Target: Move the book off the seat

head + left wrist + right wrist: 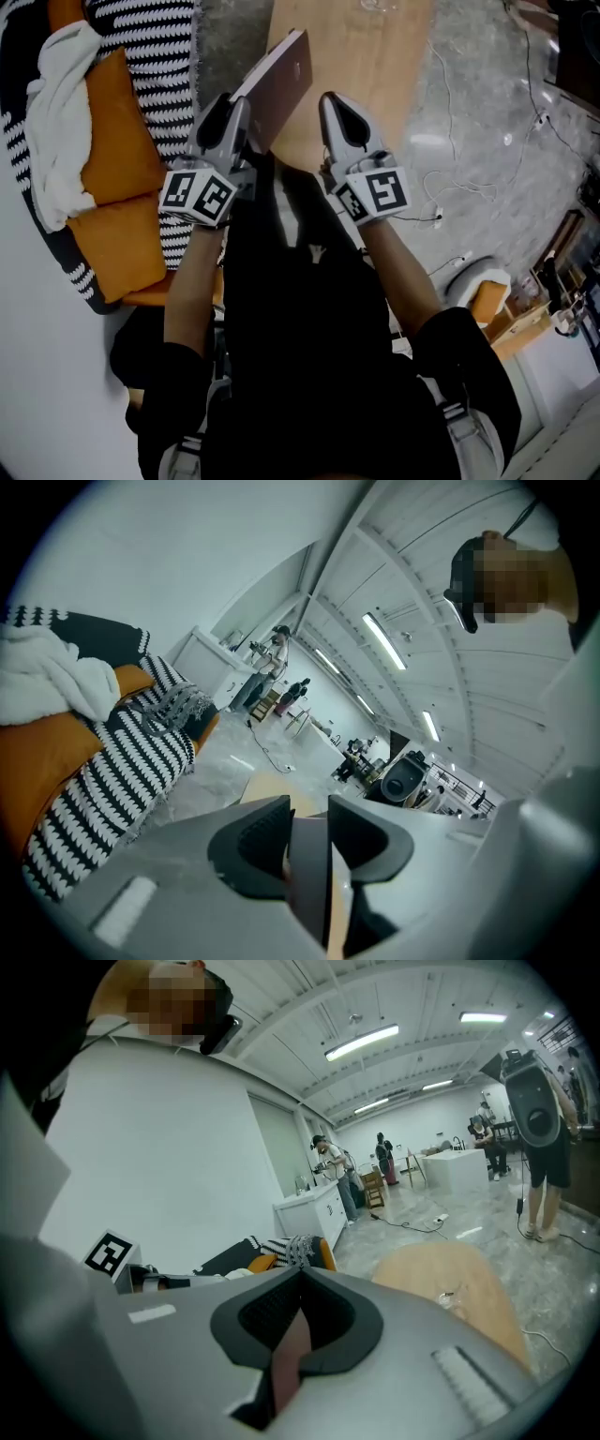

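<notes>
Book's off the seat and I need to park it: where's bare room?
The wooden table ahead is bare on its near half, between the book in the left claw and the cabled floor; a small clear thing sits farther along. The sofa is crowded with cushions and a white cloth.

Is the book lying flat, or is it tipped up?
Tipped up: the book stands on edge, slanted, clamped in the left gripper over the wooden table.
</notes>
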Demonstrator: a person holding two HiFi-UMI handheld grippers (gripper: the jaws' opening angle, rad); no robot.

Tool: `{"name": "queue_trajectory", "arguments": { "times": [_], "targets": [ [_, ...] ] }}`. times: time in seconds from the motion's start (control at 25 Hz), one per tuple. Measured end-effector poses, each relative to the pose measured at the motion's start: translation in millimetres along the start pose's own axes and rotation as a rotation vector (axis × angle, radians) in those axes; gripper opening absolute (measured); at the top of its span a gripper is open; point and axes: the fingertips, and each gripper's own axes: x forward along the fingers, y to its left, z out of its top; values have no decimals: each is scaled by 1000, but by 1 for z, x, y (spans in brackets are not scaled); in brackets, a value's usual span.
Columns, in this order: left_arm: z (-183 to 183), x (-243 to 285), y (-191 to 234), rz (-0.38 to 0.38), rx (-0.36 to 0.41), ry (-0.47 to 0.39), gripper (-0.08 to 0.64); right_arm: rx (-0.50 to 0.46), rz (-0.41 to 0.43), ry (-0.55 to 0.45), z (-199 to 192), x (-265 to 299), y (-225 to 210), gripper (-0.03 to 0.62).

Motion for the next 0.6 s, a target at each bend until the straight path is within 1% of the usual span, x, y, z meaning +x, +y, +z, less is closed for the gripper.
{"name": "queue_trajectory", "arguments": {
  "times": [0.24,0.6],
  "targets": [
    [-14,11,23,-10,-23,6,137,9,-4,23,-23,19,-4,9],
    [-35,28,60,12,-74,25,137,34,-21,71,-66,45,-12,8]
  ]
}}
